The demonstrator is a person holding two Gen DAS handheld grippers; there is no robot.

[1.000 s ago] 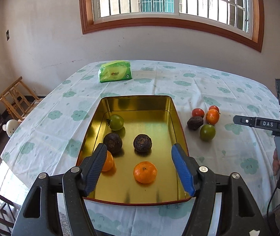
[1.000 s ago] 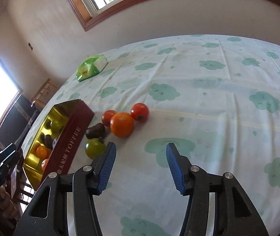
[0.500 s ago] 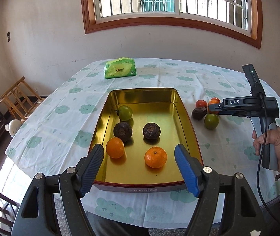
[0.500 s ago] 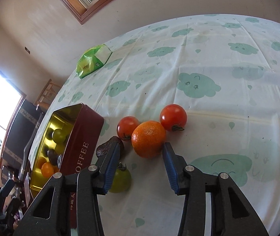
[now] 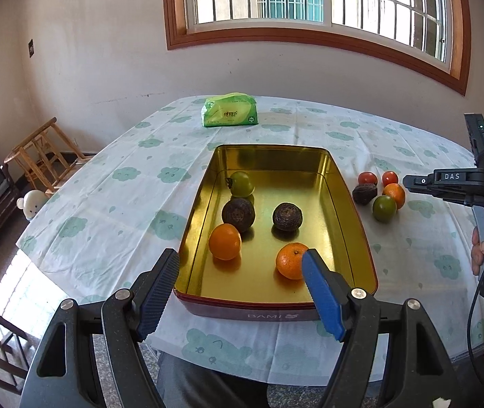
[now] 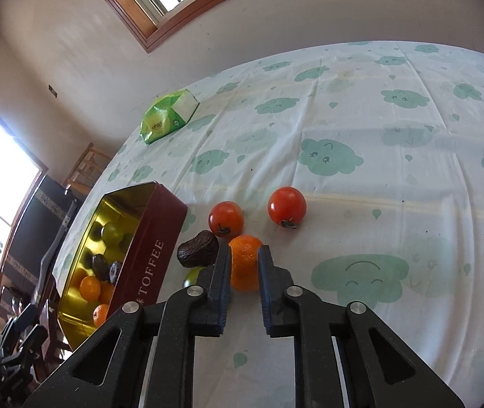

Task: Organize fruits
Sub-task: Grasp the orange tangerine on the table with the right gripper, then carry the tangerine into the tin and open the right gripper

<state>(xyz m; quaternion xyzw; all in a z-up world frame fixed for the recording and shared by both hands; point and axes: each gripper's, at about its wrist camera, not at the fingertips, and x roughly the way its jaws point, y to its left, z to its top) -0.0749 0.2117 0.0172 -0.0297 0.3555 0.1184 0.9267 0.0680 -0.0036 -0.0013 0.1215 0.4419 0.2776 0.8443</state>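
A gold-lined red tin [image 5: 361, 234] [image 6: 160, 248] holds two oranges [image 5: 225, 241], two dark brown fruits [image 5: 238, 212] and a green fruit [image 5: 242, 183]. Right of the tin lie two red tomatoes [image 6: 287, 205], a dark brown fruit [image 6: 197, 251], a green fruit [image 5: 384, 208] and an orange [image 6: 244, 265] [image 5: 395, 194]. My right gripper [image 6: 244, 255] is shut on that orange, which rests on the tablecloth. My left gripper [image 5: 240, 280] is open and empty, back from the tin's near edge.
A green tissue pack [image 5: 230, 110] [image 6: 169, 117] lies at the table's far side. A wooden chair [image 5: 43, 156] stands left of the table. The table's near edge [image 5: 228, 357] is just under my left gripper.
My right gripper has moved forward and closed its fingers onto the orange beside the tomatoes. My left gripper has pulled back and up from the tin, still open.
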